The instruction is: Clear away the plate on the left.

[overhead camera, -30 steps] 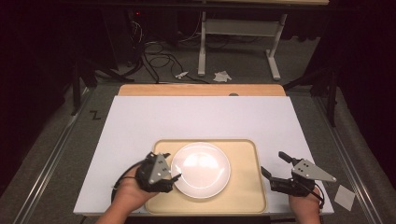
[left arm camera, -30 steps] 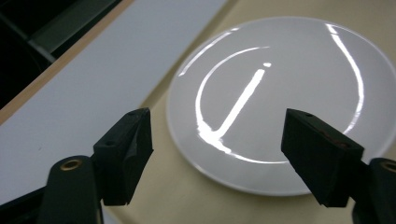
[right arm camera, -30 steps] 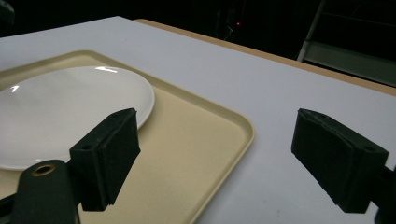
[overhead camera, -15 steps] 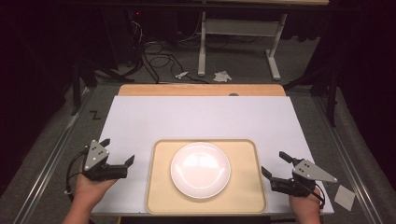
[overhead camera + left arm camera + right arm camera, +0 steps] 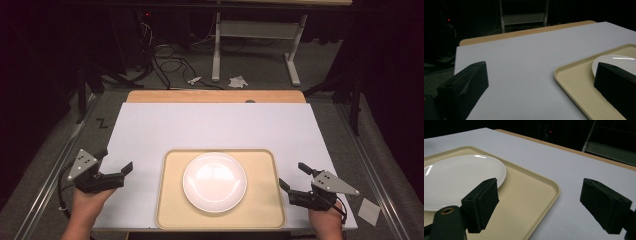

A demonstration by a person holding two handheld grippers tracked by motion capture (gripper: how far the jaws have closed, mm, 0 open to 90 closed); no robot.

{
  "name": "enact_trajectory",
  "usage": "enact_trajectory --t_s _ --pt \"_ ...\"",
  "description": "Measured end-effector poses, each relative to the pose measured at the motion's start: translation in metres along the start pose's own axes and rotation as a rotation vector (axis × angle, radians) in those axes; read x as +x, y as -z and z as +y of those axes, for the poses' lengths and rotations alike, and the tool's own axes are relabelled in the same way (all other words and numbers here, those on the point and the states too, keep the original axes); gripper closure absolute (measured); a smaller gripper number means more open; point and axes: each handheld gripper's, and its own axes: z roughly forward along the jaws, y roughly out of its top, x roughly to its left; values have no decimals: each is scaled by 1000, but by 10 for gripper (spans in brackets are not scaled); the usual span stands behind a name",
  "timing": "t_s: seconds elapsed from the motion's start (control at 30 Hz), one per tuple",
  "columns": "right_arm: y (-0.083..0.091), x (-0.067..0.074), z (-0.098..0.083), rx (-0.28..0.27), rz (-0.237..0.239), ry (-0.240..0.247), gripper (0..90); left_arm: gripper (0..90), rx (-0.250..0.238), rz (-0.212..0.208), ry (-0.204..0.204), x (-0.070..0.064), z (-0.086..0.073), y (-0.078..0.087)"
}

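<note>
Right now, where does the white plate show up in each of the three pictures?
High view: the white plate sits at bottom centre, in the middle of the beige tray.
Left gripper view: at the right edge, partly behind the right jaw.
Right gripper view: at the left, behind the left jaw.
Shared landmark: the beige tray under it.

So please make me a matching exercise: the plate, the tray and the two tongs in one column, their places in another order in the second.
1. plate
2. tray
3. left tongs
4. right tongs

a. on the white table top
b. open, beside the tray's left edge
c. on the tray
d. open, beside the tray's right edge

Pairs: 1-c, 2-a, 3-b, 4-d
</note>
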Motion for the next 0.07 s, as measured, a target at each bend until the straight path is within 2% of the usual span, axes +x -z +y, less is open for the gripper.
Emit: enact_trajectory --t_s 0.07 --pt "2 0 0 -7 4 -4 160 8 -8 20 -4 0 2 4"
